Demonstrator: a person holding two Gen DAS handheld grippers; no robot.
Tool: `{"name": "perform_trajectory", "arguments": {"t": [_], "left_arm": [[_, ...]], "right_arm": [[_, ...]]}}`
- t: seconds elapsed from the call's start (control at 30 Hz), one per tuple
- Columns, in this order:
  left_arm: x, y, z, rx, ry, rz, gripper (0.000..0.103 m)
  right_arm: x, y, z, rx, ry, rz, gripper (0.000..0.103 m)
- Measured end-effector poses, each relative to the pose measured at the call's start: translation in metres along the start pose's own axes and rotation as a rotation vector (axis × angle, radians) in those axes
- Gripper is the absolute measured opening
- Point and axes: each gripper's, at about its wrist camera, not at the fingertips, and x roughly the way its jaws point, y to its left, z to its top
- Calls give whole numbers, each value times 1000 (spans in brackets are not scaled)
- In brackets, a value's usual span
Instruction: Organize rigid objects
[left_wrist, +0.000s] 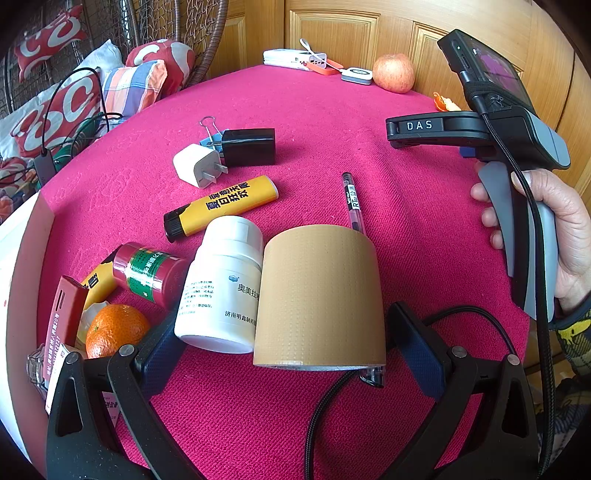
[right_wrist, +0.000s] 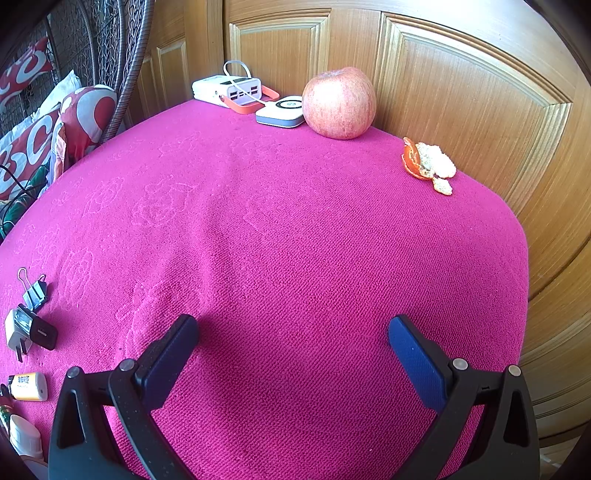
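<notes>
Both hand-held grippers, left (left_wrist: 291, 343) and right (right_wrist: 293, 354), gape wide.

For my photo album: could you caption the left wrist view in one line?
Open left gripper fingers straddle a tan tape roll and white pill bottle on a magenta tablecloth.

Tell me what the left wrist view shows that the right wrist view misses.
Only the left wrist view shows the brown tape roll between the open left tongs, the pen, the orange and the hand holding the right tool. Only the right wrist view shows the open right tongs over bare cloth. Both show the apple, orange peel and chargers.
</notes>
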Motion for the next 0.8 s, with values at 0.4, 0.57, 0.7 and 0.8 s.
{"name": "perform_trajectory", "arguments": {"t": [0.4, 0.57, 0.7, 0.8], "left_arm": [[-4, 1, -3, -17, 2, 9, 103], [-21, 7, -5, -43, 8, -6, 103], [-70, 30, -7, -108, -110, -19, 103], [-106, 62, -16, -194, -217, -23, 103]], "right_arm": [[-1, 0, 0, 0, 1, 0, 103], [-1, 0, 0, 0, 1, 1, 103], [-1, 0, 0, 0, 2, 1, 103], [-1, 0, 0, 1, 2, 1, 103]]}}
